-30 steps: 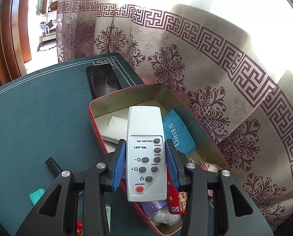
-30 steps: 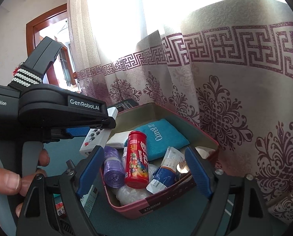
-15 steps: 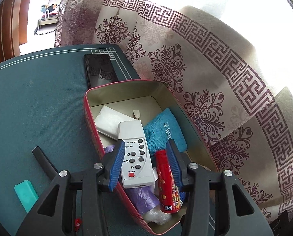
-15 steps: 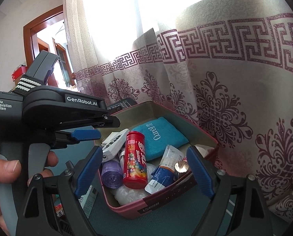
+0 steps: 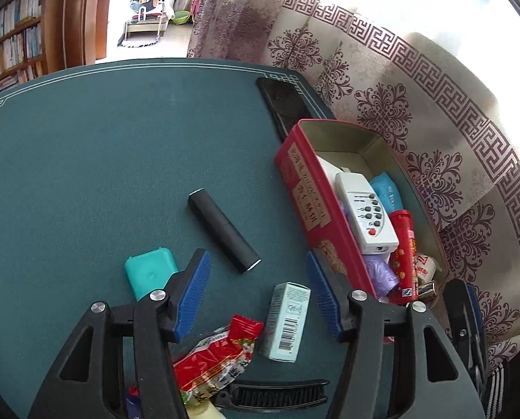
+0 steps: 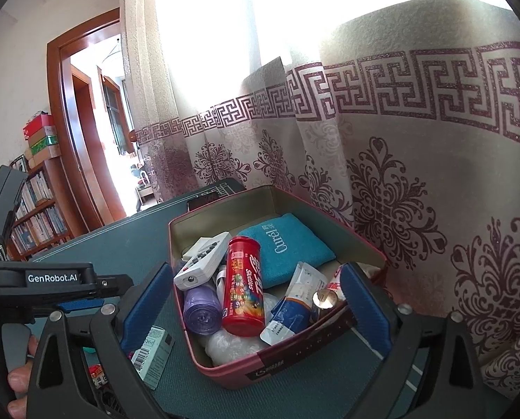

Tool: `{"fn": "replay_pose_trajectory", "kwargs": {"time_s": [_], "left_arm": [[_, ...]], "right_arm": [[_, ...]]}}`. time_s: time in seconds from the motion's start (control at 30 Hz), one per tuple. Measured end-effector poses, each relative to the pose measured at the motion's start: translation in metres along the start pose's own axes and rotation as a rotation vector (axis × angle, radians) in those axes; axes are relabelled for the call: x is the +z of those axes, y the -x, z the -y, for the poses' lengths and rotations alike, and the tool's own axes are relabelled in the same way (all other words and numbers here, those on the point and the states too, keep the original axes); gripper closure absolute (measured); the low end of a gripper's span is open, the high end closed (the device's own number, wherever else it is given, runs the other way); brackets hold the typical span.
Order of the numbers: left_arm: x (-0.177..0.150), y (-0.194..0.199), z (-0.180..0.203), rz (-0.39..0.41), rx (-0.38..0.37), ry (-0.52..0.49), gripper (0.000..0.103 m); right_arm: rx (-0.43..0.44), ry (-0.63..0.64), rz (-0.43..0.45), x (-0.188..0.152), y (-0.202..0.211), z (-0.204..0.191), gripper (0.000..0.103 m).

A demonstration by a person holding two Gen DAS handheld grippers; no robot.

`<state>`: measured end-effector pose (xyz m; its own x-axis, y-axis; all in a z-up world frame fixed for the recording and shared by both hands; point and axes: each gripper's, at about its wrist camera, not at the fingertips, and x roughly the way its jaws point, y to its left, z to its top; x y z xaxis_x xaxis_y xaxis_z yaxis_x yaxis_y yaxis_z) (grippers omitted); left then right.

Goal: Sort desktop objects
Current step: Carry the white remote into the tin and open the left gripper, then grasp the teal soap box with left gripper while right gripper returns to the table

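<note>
A red tin box (image 5: 303, 192) (image 6: 295, 366) stands on the green table by the curtain. In it lie a white remote (image 5: 366, 213) (image 6: 202, 260), a red Skittles tube (image 5: 403, 251) (image 6: 242, 288), a teal cloth (image 6: 288, 244), a purple bag roll (image 6: 200, 310) and sachets. My left gripper (image 5: 258, 295) is open and empty above the table, left of the box. Near it lie a black tube (image 5: 223, 230), a teal case (image 5: 150, 270), a small pale box (image 5: 286, 321) (image 6: 153, 351) and a red snack packet (image 5: 214, 359). My right gripper (image 6: 256, 309) is open and empty, jaws either side of the box's near end.
A black phone (image 5: 282, 103) lies behind the box at the table's far edge. A black hair clip (image 5: 274, 392) lies at the near edge. A patterned curtain (image 6: 399, 174) hangs close behind the box. A bookshelf and doorway stand at the left.
My left gripper let go of the white remote into the box, opened, and drew back left over the table. The right gripper stayed open at the box.
</note>
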<state>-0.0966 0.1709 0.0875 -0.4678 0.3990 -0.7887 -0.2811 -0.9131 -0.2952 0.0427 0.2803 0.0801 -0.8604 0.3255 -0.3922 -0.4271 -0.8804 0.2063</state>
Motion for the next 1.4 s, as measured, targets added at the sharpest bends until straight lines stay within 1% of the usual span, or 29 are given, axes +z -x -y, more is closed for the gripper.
{"fn": "replay_pose_trajectory", "kwargs": {"time_s": [0.17, 0.33, 0.43, 0.53, 0.57, 0.67, 0.73, 0.77, 0.83, 0.87, 0.97, 1.03, 1.1, 1.2, 1.27, 1.4], "left_arm": [[-0.007, 0.003, -0.036, -0.009, 0.044, 0.072, 0.042], [-0.008, -0.005, -0.049, -0.038, 0.094, 0.095, 0.042], [-0.007, -0.011, -0.048, -0.052, 0.092, 0.094, 0.042], [-0.003, -0.014, -0.046, -0.057, 0.118, 0.079, 0.042], [-0.004, -0.015, -0.046, -0.06, 0.132, 0.07, 0.042], [-0.006, -0.023, -0.044, -0.074, 0.207, 0.039, 0.042], [-0.01, -0.024, -0.042, -0.057, 0.231, 0.004, 0.042], [-0.012, -0.025, -0.041, -0.056, 0.249, -0.01, 0.043], [-0.014, -0.024, -0.04, -0.045, 0.281, -0.031, 0.06], [-0.015, -0.024, -0.042, -0.042, 0.291, -0.034, 0.06], [-0.017, -0.019, -0.049, -0.03, 0.28, -0.013, 0.06], [-0.019, -0.012, -0.052, -0.009, 0.293, -0.009, 0.06], [-0.02, -0.004, -0.056, 0.016, 0.304, -0.009, 0.06], [-0.023, 0.006, -0.061, 0.05, 0.316, -0.008, 0.06], [-0.024, 0.008, -0.065, 0.065, 0.318, 0.001, 0.06], [-0.026, 0.006, -0.075, 0.068, 0.301, 0.036, 0.06]], "right_arm": [[-0.003, 0.008, 0.005, 0.001, 0.001, -0.001, 0.004], [-0.007, 0.012, 0.003, 0.0, 0.001, -0.002, 0.003], [-0.009, 0.009, 0.004, 0.0, 0.002, -0.002, 0.003], [-0.011, 0.013, 0.002, 0.0, 0.0, -0.002, 0.003], [-0.011, 0.015, 0.001, 0.0, 0.0, -0.003, 0.003], [-0.012, 0.021, 0.003, -0.001, 0.0, -0.004, 0.003], [-0.011, 0.023, 0.008, -0.001, 0.001, -0.004, 0.003], [-0.009, 0.023, 0.011, 0.0, 0.001, -0.004, 0.003], [0.0, 0.024, 0.021, 0.0, 0.003, -0.004, 0.003], [0.012, 0.024, 0.029, 0.0, 0.005, -0.004, 0.003], [0.056, 0.036, 0.069, 0.0, 0.014, -0.008, 0.003], [0.079, 0.063, 0.089, 0.0, 0.018, -0.014, 0.003], [0.109, 0.109, 0.086, -0.001, 0.018, -0.025, 0.003], [0.165, 0.199, 0.042, -0.001, 0.011, -0.044, 0.003], [0.218, 0.256, 0.009, -0.001, 0.01, -0.058, 0.003], [0.402, 0.38, -0.096, -0.002, 0.009, -0.094, 0.003]]}}
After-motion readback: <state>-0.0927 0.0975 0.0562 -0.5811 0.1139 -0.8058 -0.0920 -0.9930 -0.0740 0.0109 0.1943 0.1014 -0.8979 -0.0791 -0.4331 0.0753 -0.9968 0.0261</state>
